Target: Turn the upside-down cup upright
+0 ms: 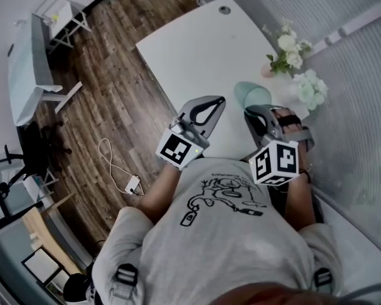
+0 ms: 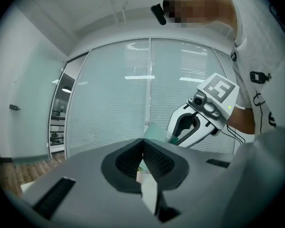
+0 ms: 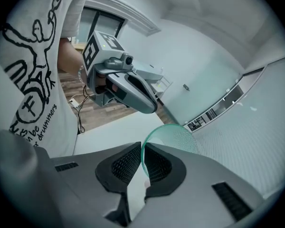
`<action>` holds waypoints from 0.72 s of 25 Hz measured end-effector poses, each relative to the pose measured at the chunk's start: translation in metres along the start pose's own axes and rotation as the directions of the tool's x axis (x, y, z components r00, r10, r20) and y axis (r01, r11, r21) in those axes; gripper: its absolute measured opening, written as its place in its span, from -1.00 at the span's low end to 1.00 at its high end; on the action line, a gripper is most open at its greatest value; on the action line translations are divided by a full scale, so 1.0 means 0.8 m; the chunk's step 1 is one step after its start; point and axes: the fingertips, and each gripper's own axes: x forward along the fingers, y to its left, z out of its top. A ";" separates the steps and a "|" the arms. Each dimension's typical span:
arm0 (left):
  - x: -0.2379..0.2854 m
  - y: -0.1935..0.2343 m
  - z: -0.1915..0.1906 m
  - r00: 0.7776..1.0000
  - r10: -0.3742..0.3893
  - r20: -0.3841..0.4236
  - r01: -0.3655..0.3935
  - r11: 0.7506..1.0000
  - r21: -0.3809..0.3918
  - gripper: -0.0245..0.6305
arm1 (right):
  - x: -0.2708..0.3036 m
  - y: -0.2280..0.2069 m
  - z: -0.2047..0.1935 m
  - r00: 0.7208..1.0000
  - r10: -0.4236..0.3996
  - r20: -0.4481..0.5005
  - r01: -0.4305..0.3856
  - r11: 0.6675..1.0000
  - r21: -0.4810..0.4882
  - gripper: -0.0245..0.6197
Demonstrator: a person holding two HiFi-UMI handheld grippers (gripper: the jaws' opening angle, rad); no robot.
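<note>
cup (image 3: 173, 136), translucent green, rim pinched in right gripper (image 3: 142, 152) over white table (image 1: 197, 49). left gripper (image 2: 143, 144) closed tight, empty, near cup.

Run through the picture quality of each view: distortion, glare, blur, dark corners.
Head view: heavy fisheye curves the white table; light is even, shadows soft. Left gripper view: black rounded corners, bright streaks of glare on the glass wall. Right gripper view: same dark corners; the left gripper is crisp, while the translucent cup pinched in the right gripper looks faint.
</note>
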 end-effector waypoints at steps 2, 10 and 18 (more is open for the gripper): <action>0.000 -0.003 0.006 1.000 -0.010 0.003 0.010 1.000 -0.006 -0.92 | -0.008 -0.006 0.006 1.000 -0.016 0.023 0.016 1.000 0.000 -0.77; -0.006 -0.009 0.010 0.999 -0.039 0.010 0.040 0.998 -0.050 -0.91 | -0.021 -0.010 0.018 0.986 -0.030 0.162 0.016 0.996 0.091 -0.77; -0.013 -0.019 0.009 0.996 -0.089 0.018 0.090 0.993 -0.079 -0.85 | -0.034 -0.009 0.028 0.946 -0.029 0.323 -0.032 0.983 0.181 -0.77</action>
